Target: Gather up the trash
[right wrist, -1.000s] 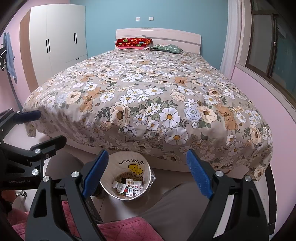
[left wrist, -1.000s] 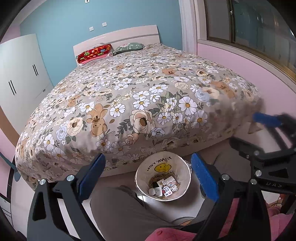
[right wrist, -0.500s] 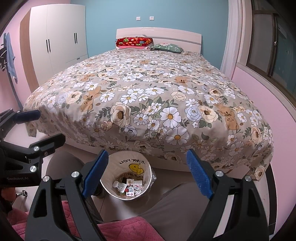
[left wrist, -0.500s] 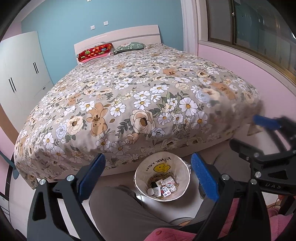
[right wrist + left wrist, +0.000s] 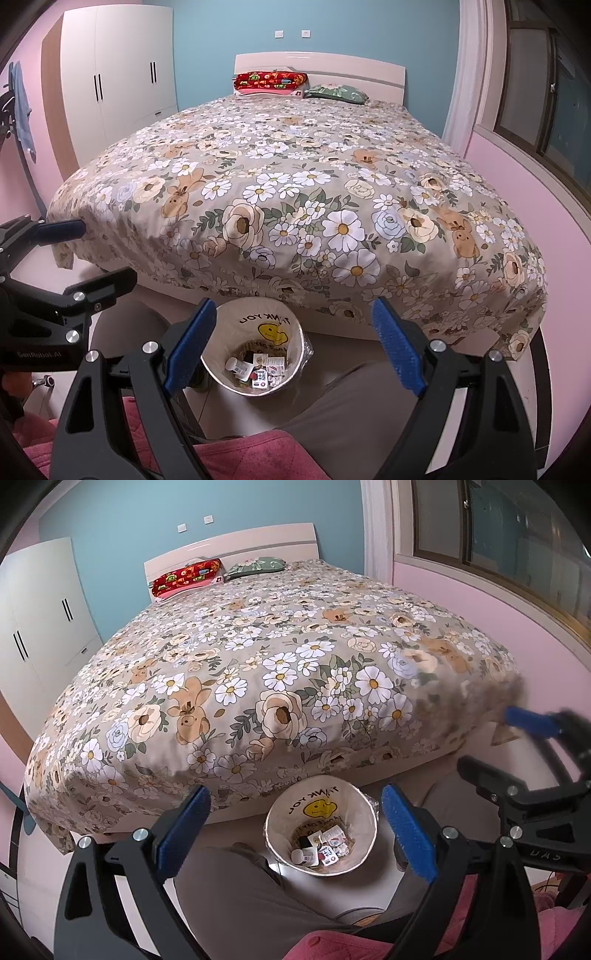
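Note:
A white trash bin (image 5: pixel 275 821) with a yellow smiley stands on the floor at the foot of the bed, with several small boxes and a bottle (image 5: pixel 323 847) inside. It also shows in the right wrist view (image 5: pixel 229 328), with the trash (image 5: pixel 258 369) in it. My left gripper (image 5: pixel 295 829) is open and empty, held above the bin. My right gripper (image 5: pixel 293 345) is open and empty, also above the bin. Each gripper shows at the edge of the other's view, the right gripper (image 5: pixel 517 746) and the left gripper (image 5: pixel 66 254).
A bed with a floral cover (image 5: pixel 258 672) fills the room ahead, with a red pillow (image 5: pixel 186 576) and a green pillow (image 5: pixel 256 565) at the head. A white wardrobe (image 5: pixel 118 74) stands at left, a window (image 5: pixel 498 535) at right. Grey-trousered legs (image 5: pixel 240 897) flank the bin.
Both views have shifted slightly; the bed and bin sit a little differently in frame. Both grippers stay open and empty.

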Demonstrator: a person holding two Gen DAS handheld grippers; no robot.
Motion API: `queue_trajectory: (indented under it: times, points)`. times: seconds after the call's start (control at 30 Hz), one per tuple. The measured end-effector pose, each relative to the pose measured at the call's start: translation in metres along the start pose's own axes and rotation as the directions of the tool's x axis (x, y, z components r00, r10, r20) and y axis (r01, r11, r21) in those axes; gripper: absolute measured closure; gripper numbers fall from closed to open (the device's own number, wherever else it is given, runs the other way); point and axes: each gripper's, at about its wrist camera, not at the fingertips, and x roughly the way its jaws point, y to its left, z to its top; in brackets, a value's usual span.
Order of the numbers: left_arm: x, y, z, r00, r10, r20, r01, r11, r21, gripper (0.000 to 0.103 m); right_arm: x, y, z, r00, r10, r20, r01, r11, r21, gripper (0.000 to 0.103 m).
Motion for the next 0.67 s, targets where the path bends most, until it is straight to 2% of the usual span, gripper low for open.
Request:
queue_trajectory:
  times: [0.67]
  points:
    - [0.0027, -0.0022, -0.0025, 1.0, -0.009, -0.018, 0.008, 1.0, -0.002, 0.008, 0.0056, -0.0062, -0.0033, 1.0, 0.019, -0.018, -0.019, 1.0, 0.009, 0.018]
